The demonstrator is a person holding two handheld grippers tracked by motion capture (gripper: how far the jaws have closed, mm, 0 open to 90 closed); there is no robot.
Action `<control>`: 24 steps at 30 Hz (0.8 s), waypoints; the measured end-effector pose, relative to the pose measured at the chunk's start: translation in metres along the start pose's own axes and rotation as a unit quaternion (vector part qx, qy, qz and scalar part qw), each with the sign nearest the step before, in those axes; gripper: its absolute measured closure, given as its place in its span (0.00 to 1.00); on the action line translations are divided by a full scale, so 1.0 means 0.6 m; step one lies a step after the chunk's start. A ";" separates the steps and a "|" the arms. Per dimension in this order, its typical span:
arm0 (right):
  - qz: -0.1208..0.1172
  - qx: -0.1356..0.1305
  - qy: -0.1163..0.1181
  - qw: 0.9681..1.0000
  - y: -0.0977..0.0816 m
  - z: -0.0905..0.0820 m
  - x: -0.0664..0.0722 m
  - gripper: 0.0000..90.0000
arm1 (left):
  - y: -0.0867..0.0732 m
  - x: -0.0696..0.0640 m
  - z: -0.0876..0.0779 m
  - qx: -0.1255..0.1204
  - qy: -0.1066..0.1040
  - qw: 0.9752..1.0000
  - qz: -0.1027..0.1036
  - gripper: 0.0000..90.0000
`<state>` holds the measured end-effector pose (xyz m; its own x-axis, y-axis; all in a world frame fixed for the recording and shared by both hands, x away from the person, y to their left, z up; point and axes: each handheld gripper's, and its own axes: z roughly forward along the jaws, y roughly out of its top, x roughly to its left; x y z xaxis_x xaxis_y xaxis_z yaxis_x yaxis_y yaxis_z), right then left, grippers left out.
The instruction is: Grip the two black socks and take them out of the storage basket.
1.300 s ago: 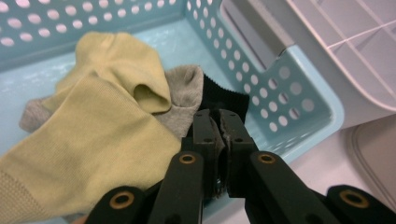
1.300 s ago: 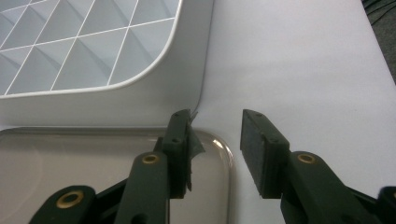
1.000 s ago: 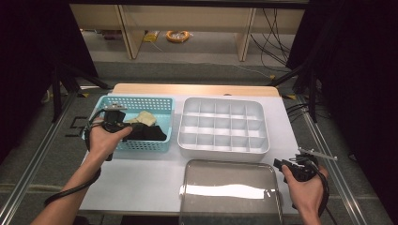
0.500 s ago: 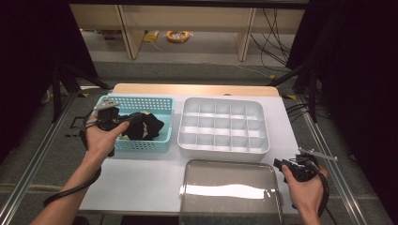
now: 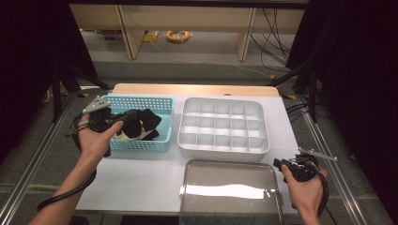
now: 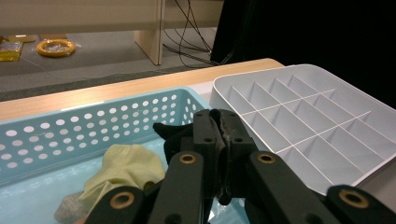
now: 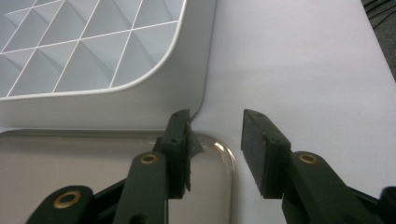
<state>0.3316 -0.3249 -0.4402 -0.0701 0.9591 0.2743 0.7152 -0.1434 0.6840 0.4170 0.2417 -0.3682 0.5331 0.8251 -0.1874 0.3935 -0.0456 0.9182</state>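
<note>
My left tongs (image 6: 219,122) clamp a limp black cloth (image 5: 143,123), mostly hidden behind them, over the perforated basket (image 5: 141,145). Right tongs (image 7: 215,135) stand apart by the glossy tray (image 7: 93,163).

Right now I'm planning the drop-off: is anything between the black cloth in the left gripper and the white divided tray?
Only the blue basket's right wall. The left gripper grips the black cloth over the basket, and the white divided tray sits just beyond, compartments bare.

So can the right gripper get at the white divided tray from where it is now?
Probably yes. The right gripper stands open beside the clear lid, with bare table between it and the near corner of the white divided tray; nothing lies in the way.
</note>
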 end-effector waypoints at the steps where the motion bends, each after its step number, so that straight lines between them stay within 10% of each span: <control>1: -0.002 -0.001 -0.001 1.000 0.000 0.000 0.000 0.70 | 0.000 0.001 -0.002 -0.002 -0.001 1.000 -0.001 0.96; 24: 0.006 -0.002 0.001 1.000 -0.001 -0.003 0.005 0.71 | 0.003 -0.006 -0.025 -0.022 -0.006 1.000 0.006 0.96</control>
<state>0.3300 -0.3226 -0.4385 -0.0639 0.9568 0.2835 0.7127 -0.1551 0.6841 0.4046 0.2470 -0.3604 0.5469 0.8177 -0.1794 0.3529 -0.0309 0.9351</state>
